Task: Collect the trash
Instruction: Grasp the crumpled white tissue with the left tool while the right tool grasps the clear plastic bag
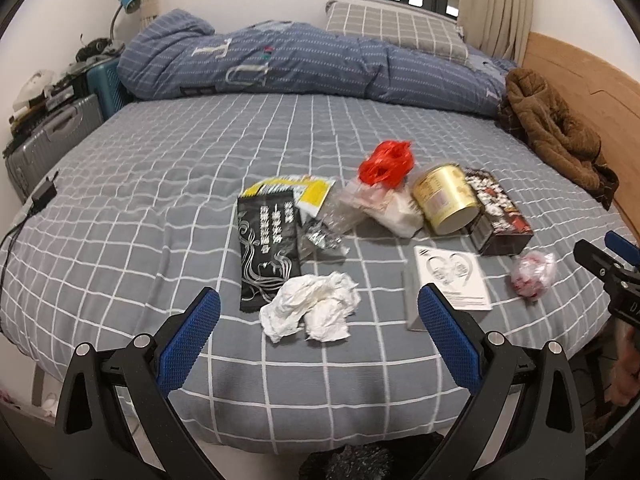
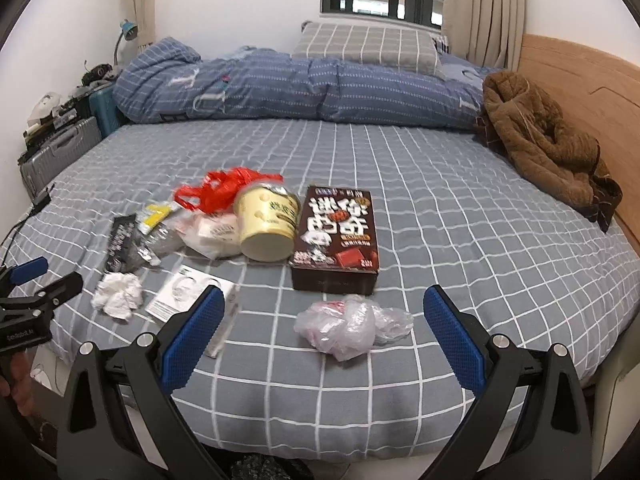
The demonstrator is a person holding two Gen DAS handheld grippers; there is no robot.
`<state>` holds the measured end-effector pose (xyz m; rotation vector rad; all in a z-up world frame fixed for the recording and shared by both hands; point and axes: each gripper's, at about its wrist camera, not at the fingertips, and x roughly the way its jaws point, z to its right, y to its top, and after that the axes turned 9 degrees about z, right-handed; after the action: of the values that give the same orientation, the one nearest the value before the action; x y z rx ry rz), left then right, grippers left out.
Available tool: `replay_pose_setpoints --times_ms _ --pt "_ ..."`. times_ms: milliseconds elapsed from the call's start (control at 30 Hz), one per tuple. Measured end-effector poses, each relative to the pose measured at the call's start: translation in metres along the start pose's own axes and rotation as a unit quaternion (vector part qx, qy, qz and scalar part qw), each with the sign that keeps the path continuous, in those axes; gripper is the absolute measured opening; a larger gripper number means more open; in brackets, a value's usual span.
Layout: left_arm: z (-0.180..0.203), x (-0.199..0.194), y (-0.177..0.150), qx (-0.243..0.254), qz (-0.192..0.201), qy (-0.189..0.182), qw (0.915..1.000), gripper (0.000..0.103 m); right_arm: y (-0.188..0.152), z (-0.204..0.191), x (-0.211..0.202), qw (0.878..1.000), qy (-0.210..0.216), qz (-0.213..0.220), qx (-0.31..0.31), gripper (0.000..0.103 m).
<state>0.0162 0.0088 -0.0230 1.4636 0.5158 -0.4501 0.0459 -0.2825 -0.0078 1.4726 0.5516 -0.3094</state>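
Grey checked bedsheet [image 1: 160, 184] carries the trash in one loose cluster near the bed's front edge, probably so that both claws can reach it from the foot of the bed, where a dark bag [image 1: 348, 462] seems to wait just below. The left claw [image 1: 319, 322] is spread wide and empty, with the crumpled white tissue [image 1: 310, 312] lying directly between its blue pads. The right claw [image 2: 324, 326] is equally wide and empty, framing the crumpled clear plastic bag [image 2: 352, 326] just ahead of the brown snack box [image 2: 336, 240].

blue duvet [image 1: 304, 64], brown coat [image 2: 548, 140], suitcase [image 1: 52, 136]
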Motion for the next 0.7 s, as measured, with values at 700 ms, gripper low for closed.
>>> replay_pose_setpoints --times_ms 700 --pt "0.007 0.076 -0.026 0.032 -0.071 0.009 0.9969 0.078 -0.031 0.018 0.084 0.995 -0.008 -0.100 -0.020 0.078"
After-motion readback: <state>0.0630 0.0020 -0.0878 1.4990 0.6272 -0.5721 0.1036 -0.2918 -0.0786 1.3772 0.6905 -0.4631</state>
